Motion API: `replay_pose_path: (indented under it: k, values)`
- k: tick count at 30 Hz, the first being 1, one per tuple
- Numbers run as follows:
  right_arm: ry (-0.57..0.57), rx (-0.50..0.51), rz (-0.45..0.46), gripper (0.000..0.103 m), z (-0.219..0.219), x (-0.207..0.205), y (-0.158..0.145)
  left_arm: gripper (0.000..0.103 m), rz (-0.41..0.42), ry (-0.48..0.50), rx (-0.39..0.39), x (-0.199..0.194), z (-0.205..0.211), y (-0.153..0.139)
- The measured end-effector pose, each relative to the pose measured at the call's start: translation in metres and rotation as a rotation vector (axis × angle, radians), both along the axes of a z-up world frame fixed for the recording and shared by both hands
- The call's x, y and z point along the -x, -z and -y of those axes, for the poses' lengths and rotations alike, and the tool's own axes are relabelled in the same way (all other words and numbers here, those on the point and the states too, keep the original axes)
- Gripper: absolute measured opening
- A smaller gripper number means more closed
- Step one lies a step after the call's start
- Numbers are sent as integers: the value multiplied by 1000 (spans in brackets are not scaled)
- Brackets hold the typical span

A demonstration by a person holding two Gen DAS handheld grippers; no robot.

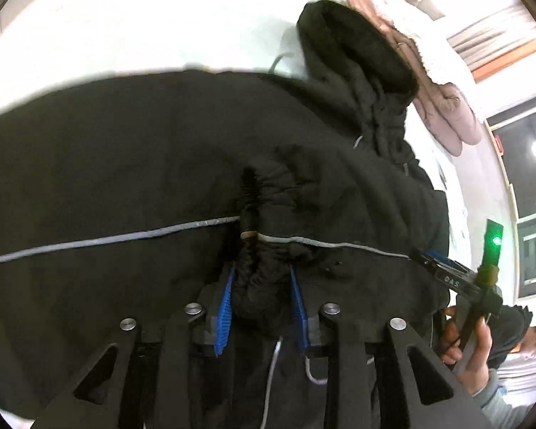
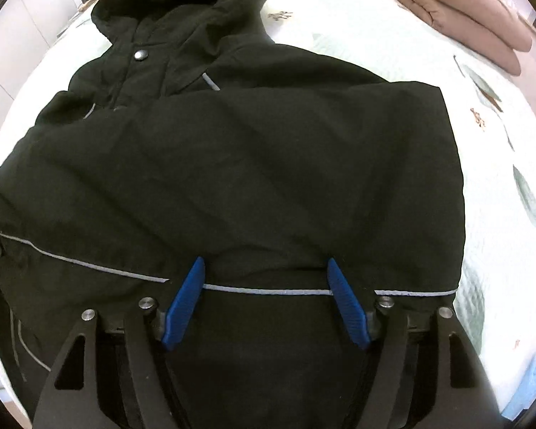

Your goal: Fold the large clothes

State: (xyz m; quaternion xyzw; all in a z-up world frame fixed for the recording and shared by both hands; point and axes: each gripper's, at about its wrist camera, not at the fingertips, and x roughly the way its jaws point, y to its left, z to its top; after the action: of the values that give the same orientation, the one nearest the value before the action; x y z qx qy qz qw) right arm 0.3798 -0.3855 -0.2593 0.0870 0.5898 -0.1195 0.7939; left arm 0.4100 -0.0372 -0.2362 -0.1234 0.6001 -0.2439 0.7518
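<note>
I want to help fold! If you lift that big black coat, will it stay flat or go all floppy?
Probably floppy: the black coat already sags in soft wrinkles, and its cloth bunches between the left claw. It looks padded, so likely bulky to lift. It shouldn't roll, lying spread on the bed.

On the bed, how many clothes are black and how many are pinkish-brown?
Black: 1, the hooded black jacket, spread on the bed.
Pinkish-brown: 1, the folded puffy garment near the bed's far edge.
Total: 2
</note>
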Motion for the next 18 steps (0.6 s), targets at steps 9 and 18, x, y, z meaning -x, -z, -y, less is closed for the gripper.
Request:
replay_pose_path:
  k: [9, 18]
  values:
    - [-105, -77, 142, 74, -35, 32, -55, 53, 185, 48, -34, 25, 23, -68]
    - [-151, -59, 5, 75, -67, 37, 5, 54, 131, 31, -209, 19, 83, 15]
